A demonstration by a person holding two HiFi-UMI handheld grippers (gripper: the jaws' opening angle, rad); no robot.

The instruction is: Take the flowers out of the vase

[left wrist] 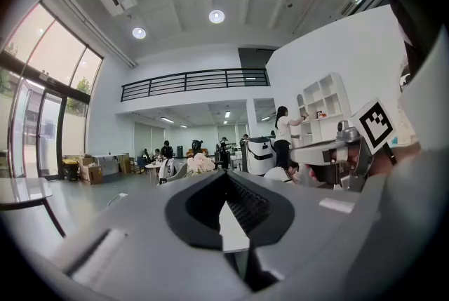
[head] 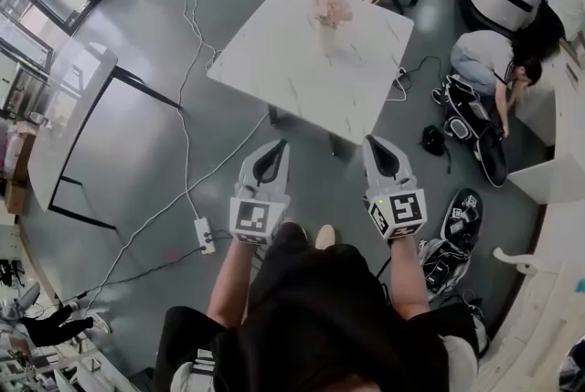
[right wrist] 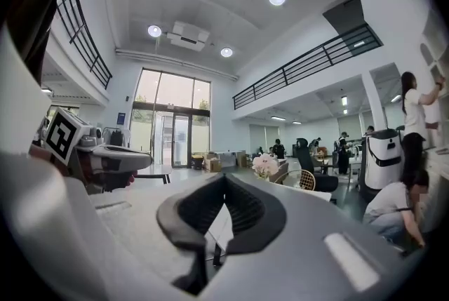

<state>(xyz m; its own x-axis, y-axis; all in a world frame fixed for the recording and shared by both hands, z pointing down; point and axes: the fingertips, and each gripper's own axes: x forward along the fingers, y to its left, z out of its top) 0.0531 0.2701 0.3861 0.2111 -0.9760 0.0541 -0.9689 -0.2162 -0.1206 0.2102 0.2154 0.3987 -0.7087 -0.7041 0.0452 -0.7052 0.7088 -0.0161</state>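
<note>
No words, brands or numbers can be read anywhere. The only signs are a black-and-white square marker (head: 257, 218) on the left gripper (head: 276, 148) and a second marker (head: 399, 208) on the right gripper (head: 375, 143); they carry no letters. A blue sign (right wrist: 121, 118) beside the glass door (right wrist: 172, 142) is too small to read

A smooth, white, marble-veined top is seen on the table (head: 274, 61); the floor (head: 137, 153) is faintly glossy. The left gripper (left wrist: 226, 179) is moulded in matt grey plastic.
</note>
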